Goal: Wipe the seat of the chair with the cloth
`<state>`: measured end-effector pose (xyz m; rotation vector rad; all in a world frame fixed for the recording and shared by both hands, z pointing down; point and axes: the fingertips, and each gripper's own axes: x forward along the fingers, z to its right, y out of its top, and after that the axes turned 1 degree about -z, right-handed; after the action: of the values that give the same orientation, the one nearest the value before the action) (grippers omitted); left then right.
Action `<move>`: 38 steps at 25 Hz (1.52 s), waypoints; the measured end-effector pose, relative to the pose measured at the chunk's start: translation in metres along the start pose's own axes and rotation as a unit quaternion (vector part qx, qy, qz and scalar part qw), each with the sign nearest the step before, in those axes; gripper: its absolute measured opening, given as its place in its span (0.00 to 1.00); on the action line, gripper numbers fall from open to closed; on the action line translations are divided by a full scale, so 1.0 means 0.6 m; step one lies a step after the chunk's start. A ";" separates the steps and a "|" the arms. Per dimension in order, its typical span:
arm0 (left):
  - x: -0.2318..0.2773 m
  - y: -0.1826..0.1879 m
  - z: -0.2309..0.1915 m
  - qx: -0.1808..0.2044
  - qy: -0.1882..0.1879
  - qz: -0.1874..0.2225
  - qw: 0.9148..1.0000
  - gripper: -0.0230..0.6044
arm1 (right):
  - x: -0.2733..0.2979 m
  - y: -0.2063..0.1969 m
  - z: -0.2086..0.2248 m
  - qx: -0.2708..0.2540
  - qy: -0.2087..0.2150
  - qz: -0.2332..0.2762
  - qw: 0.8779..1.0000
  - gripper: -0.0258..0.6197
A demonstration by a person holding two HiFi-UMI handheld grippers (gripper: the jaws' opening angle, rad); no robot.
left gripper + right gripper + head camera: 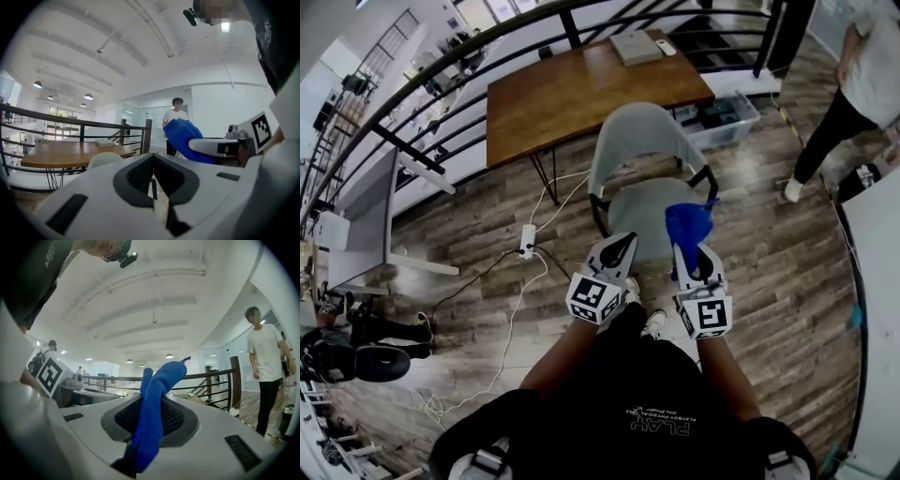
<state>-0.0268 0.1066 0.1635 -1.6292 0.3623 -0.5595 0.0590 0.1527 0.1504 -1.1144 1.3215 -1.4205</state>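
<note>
A pale grey chair with black armrests stands in front of me, its seat bare. My right gripper is shut on a blue cloth that sticks up from its jaws over the seat's right front; the same blue cloth is pinched between the pads in the right gripper view and shows at the blue cloth in the left gripper view. My left gripper hovers at the seat's front left edge, jaws together, holding nothing.
A wooden table with a grey box stands behind the chair. A black railing curves round the back. A white power strip and cables lie on the floor left. A person stands at the right, near a storage bin.
</note>
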 end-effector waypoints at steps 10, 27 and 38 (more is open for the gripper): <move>0.092 0.016 -0.095 -0.002 0.000 -0.002 1.000 0.04 | 0.132 -0.002 0.046 -0.007 0.019 -0.020 1.000 0.17; 0.162 -0.020 -0.278 -0.018 0.032 -0.001 0.999 0.04 | 0.347 -0.064 0.046 0.022 0.038 -0.069 0.997 0.17; 0.215 -0.125 -0.315 -0.054 0.074 -0.033 0.995 0.04 | 0.440 -0.160 0.035 0.006 0.086 -0.114 0.990 0.17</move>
<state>-0.0305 -0.1093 0.2695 -1.7128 0.4554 -0.7249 0.0199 -0.1041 0.2594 -1.1859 1.3344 -1.7232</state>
